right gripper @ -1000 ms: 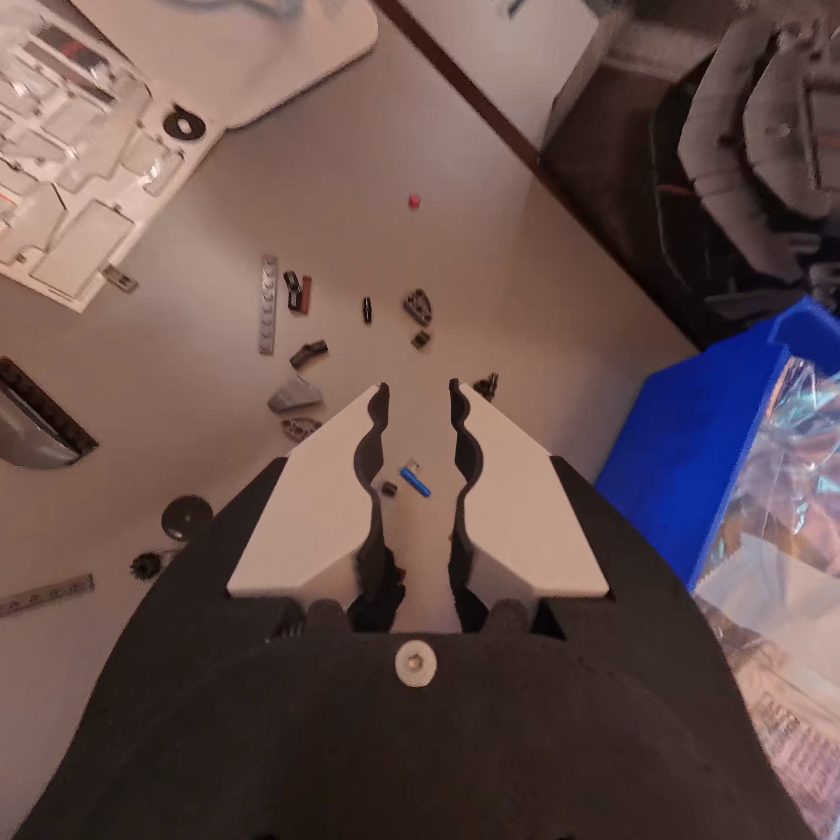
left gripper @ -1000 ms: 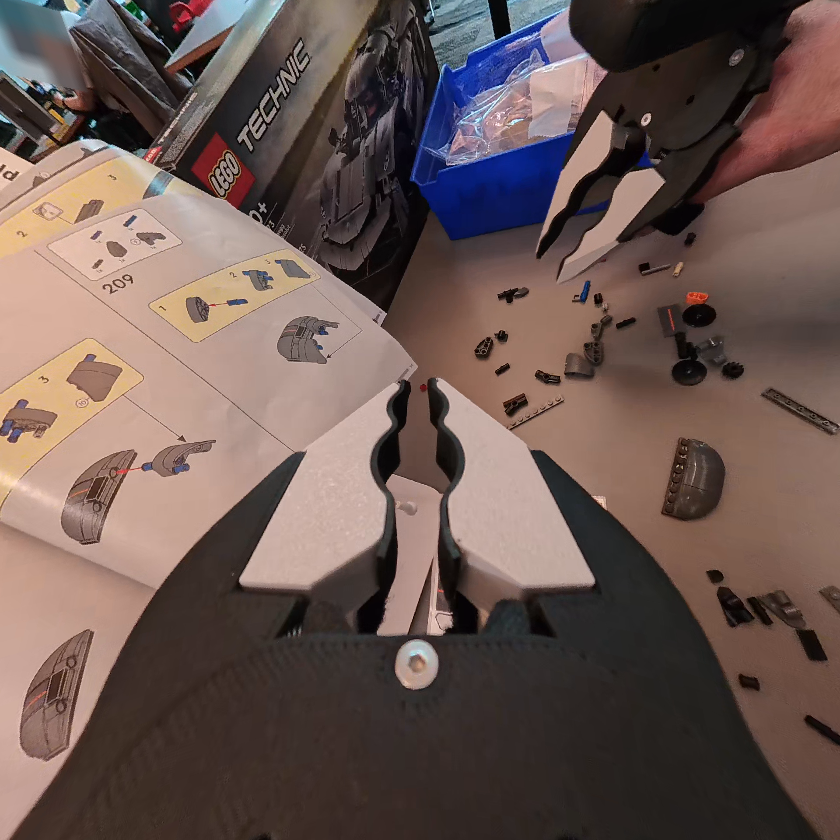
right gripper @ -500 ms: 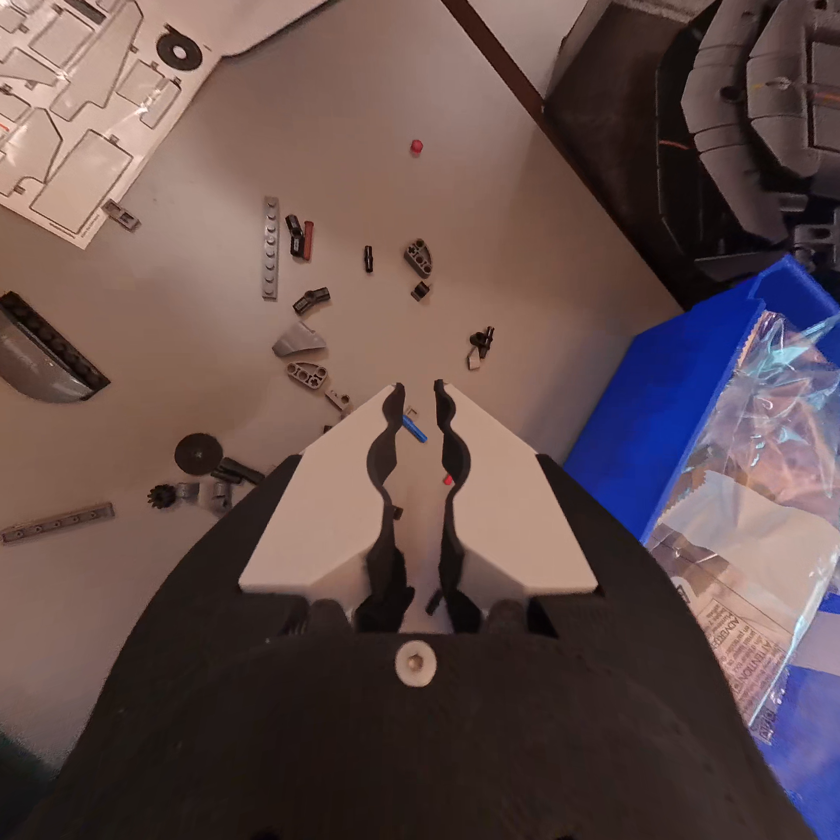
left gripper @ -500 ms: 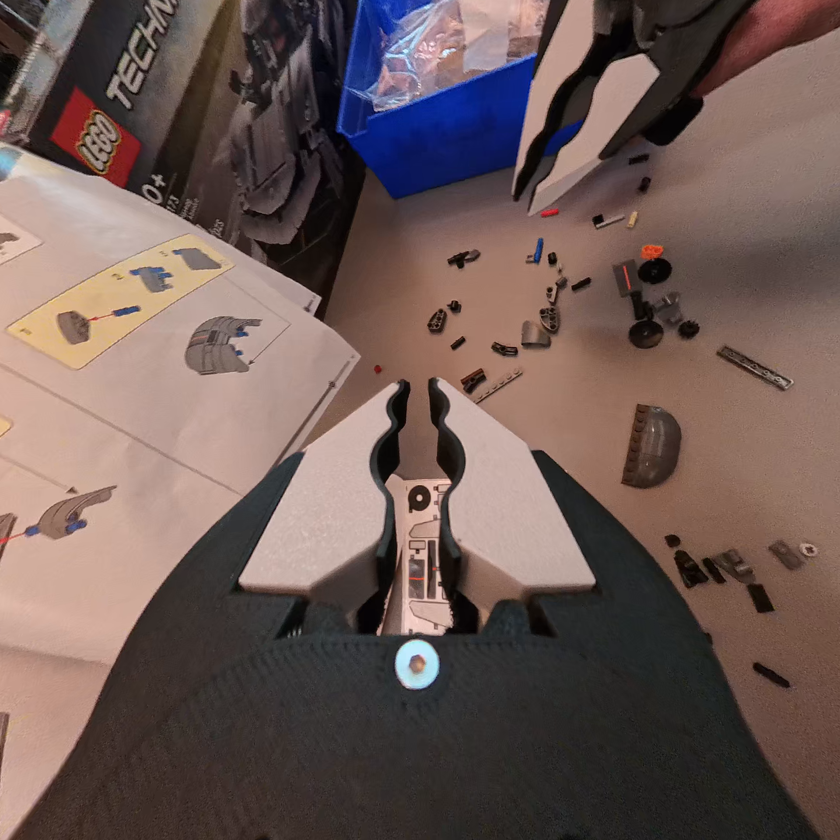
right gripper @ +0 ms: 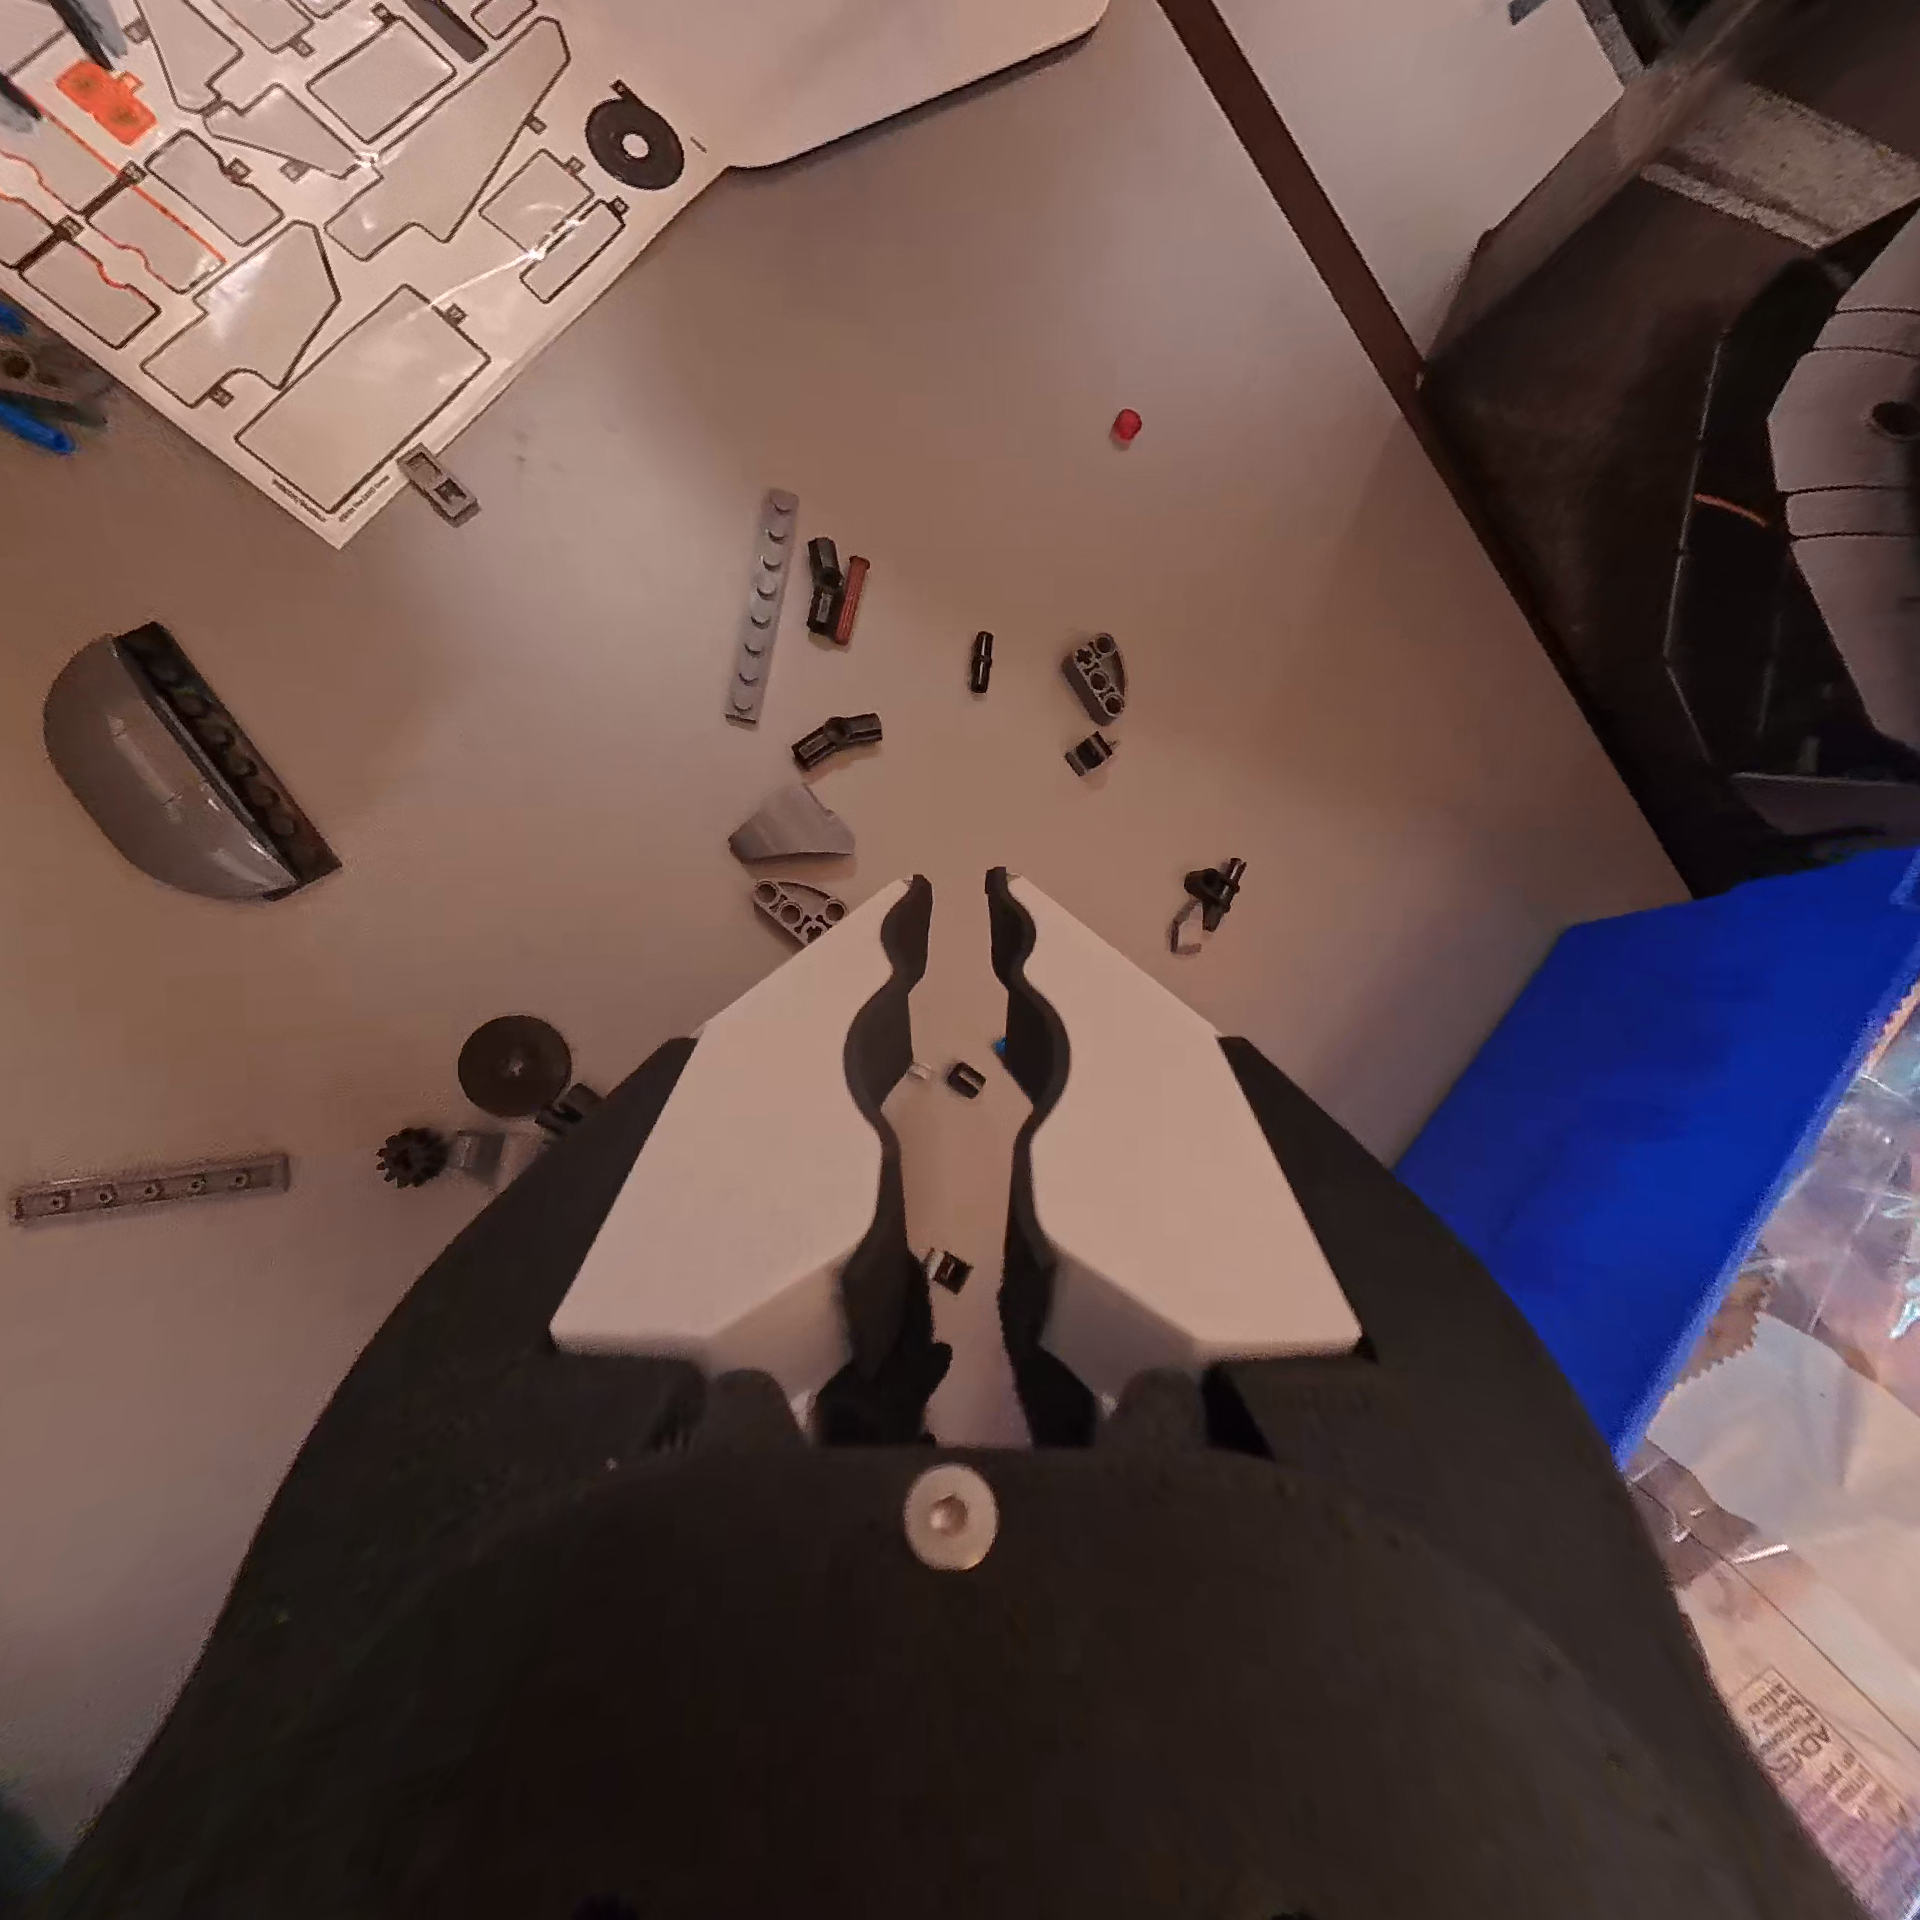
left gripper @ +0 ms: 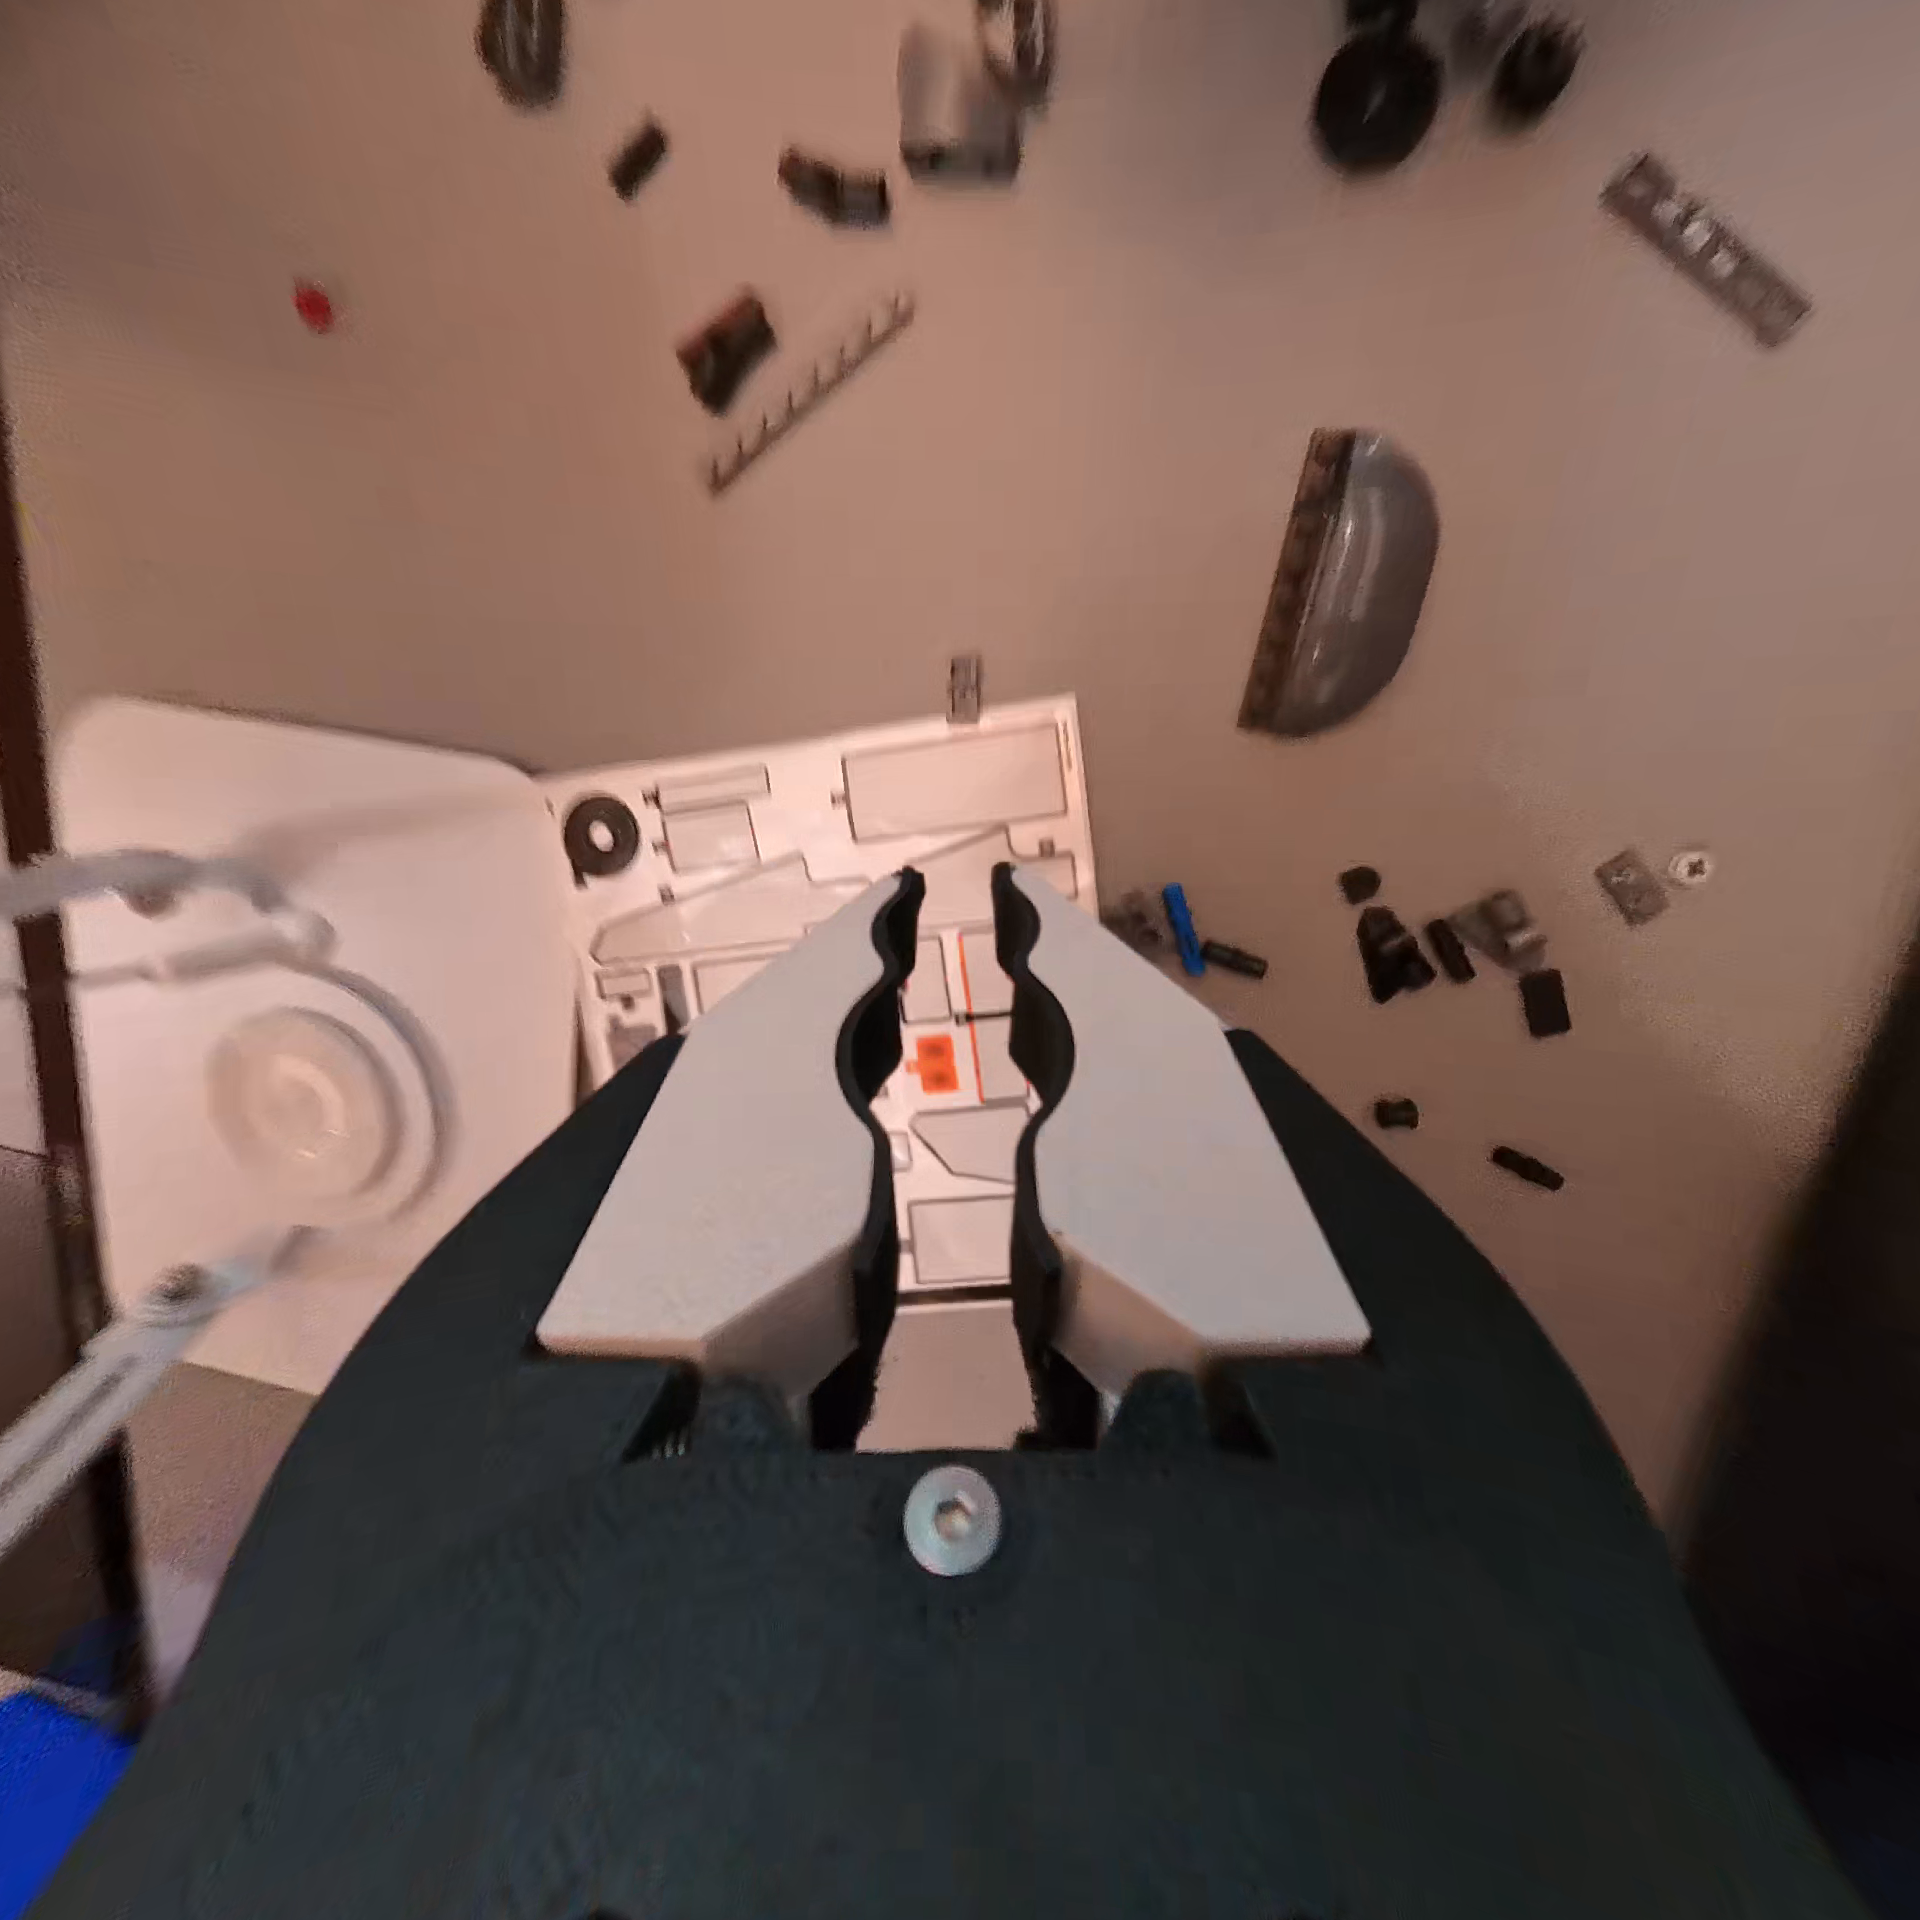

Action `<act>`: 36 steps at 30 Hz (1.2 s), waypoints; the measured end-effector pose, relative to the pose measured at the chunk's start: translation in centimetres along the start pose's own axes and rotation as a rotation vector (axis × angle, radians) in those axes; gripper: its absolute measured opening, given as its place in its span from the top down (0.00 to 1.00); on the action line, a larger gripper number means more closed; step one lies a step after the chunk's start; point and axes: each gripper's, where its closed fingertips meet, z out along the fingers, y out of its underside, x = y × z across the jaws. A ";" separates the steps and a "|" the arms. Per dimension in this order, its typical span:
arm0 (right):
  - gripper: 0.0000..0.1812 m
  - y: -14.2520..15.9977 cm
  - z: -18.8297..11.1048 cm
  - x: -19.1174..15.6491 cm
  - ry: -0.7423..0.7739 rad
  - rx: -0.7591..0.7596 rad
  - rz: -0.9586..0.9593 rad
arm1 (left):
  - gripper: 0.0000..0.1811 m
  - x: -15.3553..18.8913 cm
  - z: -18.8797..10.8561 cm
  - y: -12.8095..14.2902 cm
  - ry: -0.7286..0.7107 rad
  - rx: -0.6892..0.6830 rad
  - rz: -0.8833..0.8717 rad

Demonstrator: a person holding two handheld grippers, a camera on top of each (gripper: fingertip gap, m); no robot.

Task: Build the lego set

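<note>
Hovering right gripper w/ jaws a narrow gap apart, gripping nothing, over small black pin & blue pin tip beside it. Hanging left gripper likewise slightly parted, empty, above sticker sheet. Prob. picking next: centring, dropping straight, avoiding neighbours. Curved grey panel lying far left.

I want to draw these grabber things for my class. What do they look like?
Both look the same. The left gripper and the right gripper each have two pale grey wedge-shaped fingers with wavy black inner edges. They sit in a wide, rough-textured black body that curves outward like a bell, with one round silver screw in the middle. No cables or sleeves show.
</note>
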 end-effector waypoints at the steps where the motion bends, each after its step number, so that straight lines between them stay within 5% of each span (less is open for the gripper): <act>1: 0.94 -0.2 0.1 -0.3 -0.012 0.007 -0.011 | 0.92 0.2 0.3 0.8 0.021 0.004 -0.028; 9: 0.94 -1.5 1.1 -2.8 -0.099 0.043 -0.069 | 0.82 0.4 2.1 6.6 0.029 -0.041 -0.138; 16: 0.93 -2.0 2.0 -4.7 -0.157 0.040 -0.116 | 0.70 2.0 2.3 7.4 0.081 -0.054 -0.102; 22: 0.92 -2.7 1.9 -6.0 -0.215 0.077 -0.132 | 0.72 1.8 2.8 7.8 0.087 -0.054 -0.128; 29: 0.93 -6.1 -1.0 -15.1 -0.539 0.239 -0.339 | 0.75 1.0 2.7 8.5 0.064 -0.062 -0.164; 36: 0.92 -5.4 -0.1 -21.2 -0.680 0.159 -0.499 | 0.75 0.4 2.2 8.0 0.032 -0.033 -0.166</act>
